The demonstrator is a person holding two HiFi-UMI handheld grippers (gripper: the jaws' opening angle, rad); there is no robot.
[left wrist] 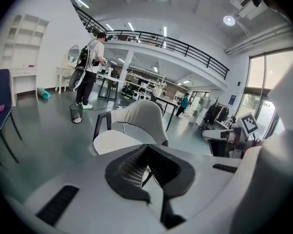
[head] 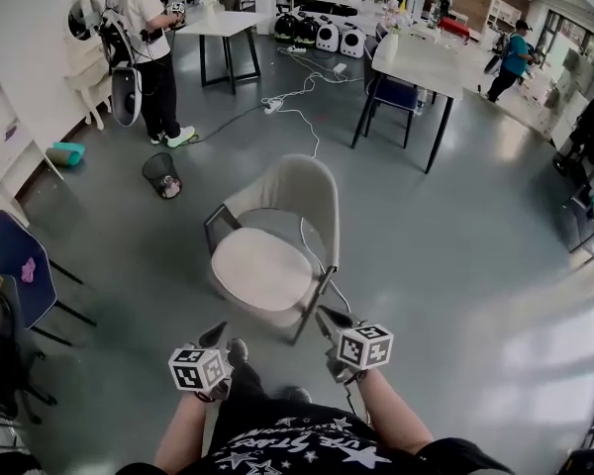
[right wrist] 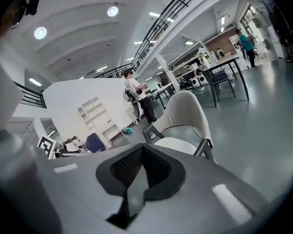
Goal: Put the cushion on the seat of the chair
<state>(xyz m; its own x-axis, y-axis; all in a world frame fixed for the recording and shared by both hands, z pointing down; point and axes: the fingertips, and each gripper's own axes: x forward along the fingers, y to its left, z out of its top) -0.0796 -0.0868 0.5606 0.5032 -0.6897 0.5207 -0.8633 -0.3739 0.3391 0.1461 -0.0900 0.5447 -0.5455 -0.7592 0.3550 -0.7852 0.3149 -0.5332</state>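
Note:
A pale chair (head: pixel 299 194) with a curved back and dark metal legs stands mid-floor. A round white cushion (head: pixel 262 268) lies flat on its seat. Both grippers hang in front of the chair, apart from it and holding nothing. My left gripper (head: pixel 218 332) is shut, its tips near the chair's front left. My right gripper (head: pixel 325 315) is shut too, just off the seat's front right corner. The left gripper view looks past the shut left gripper (left wrist: pixel 145 149) to the cushion (left wrist: pixel 115 141). The right gripper view shows the right gripper (right wrist: pixel 142 147) and the cushion (right wrist: pixel 178 144).
A mesh wastebasket (head: pixel 162 174) stands on the floor left of the chair. A blue chair (head: pixel 20 265) is at the left edge. A person (head: pixel 144 38) stands at the back left by a white table (head: pixel 223 23). A cable (head: pixel 297 97) snakes over the floor behind.

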